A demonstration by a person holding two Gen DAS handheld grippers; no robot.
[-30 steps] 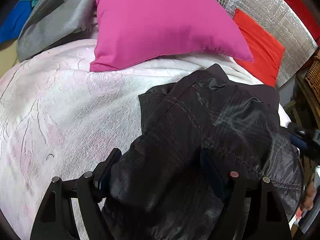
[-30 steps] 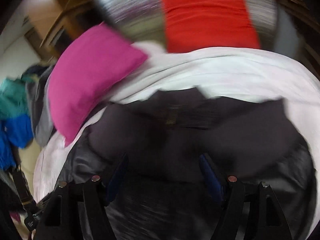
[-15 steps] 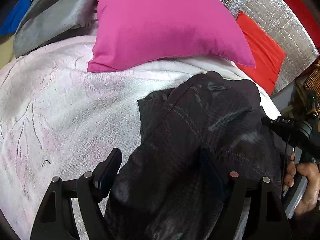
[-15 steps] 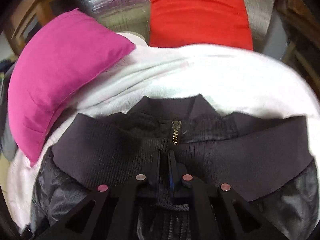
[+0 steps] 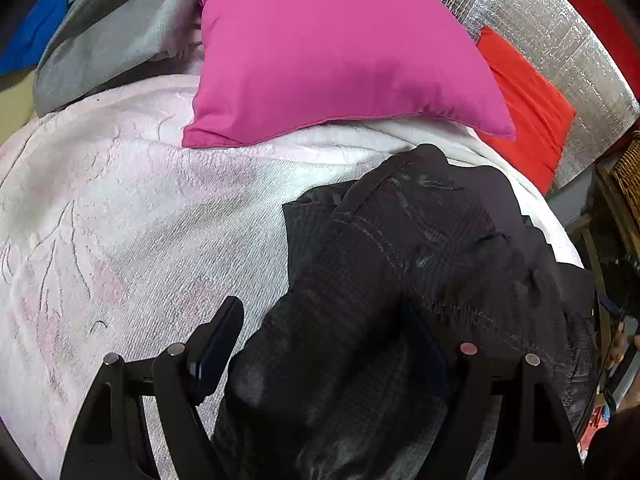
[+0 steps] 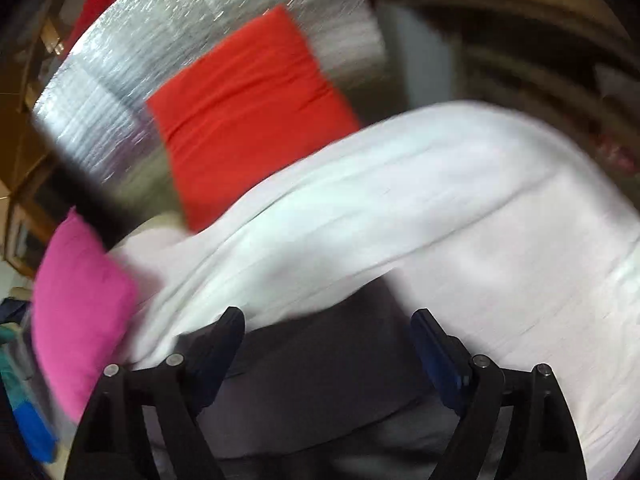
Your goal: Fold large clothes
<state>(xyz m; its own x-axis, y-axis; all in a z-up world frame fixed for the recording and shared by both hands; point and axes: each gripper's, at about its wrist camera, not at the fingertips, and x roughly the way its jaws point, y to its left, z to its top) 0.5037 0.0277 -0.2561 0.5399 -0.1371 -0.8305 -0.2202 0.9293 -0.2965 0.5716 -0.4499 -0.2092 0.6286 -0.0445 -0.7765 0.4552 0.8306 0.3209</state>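
Observation:
A dark grey jacket (image 5: 400, 280) lies bunched on the pale blanket (image 5: 120, 220) of a bed, in the left wrist view at centre right. My left gripper (image 5: 324, 332) is open, its fingers straddling the jacket's near fold without closing on it. In the blurred right wrist view, my right gripper (image 6: 328, 340) is open and empty above a dark band of the jacket (image 6: 320, 368), with the white blanket (image 6: 460, 220) beyond.
A pink pillow (image 5: 340, 48) and a red cushion (image 5: 528, 108) lean at the head of the bed against a silver foil panel (image 5: 560, 32). Grey clothing (image 5: 112, 40) is piled at the far left. Wicker furniture (image 5: 628, 172) stands at the right.
My right gripper was shut on the jacket's hem near the zip half a second ago; now it is open and swinging right. The left gripper has barely moved.

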